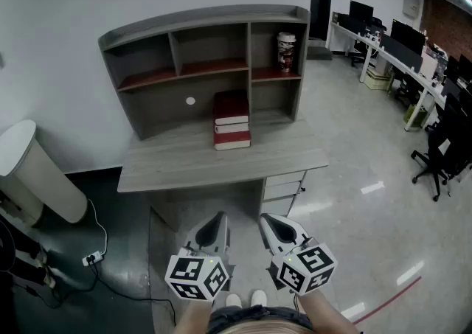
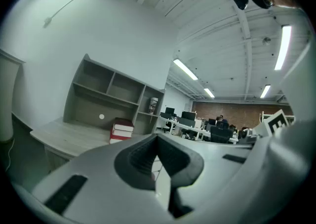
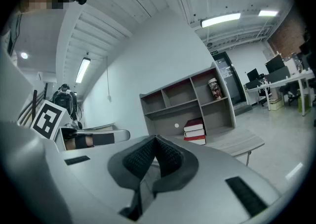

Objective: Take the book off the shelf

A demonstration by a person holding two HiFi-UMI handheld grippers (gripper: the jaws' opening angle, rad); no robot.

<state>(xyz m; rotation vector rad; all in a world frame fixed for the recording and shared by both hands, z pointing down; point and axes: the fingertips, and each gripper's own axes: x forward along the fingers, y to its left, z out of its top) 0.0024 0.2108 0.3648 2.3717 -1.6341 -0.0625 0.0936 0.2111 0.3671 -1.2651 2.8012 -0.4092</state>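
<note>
Three red books (image 1: 231, 120) lie stacked flat on the grey desk (image 1: 169, 167), under the grey shelf unit (image 1: 199, 37). The top book (image 1: 231, 106) is dark red. The stack also appears small in the left gripper view (image 2: 122, 130) and the right gripper view (image 3: 195, 131). My left gripper (image 1: 216, 222) and right gripper (image 1: 271, 223) hover side by side in front of the desk, well short of the books. Both are shut with nothing between the jaws (image 2: 158, 141) (image 3: 155, 141).
A patterned cup (image 1: 286, 51) stands in the right shelf compartment. Drawers (image 1: 284, 186) hang under the desk's right side. A white cylinder (image 1: 33, 170) leans at the left, with a power strip (image 1: 92, 257) on the floor. Office chairs (image 1: 442, 152) and monitor desks (image 1: 398, 49) fill the right.
</note>
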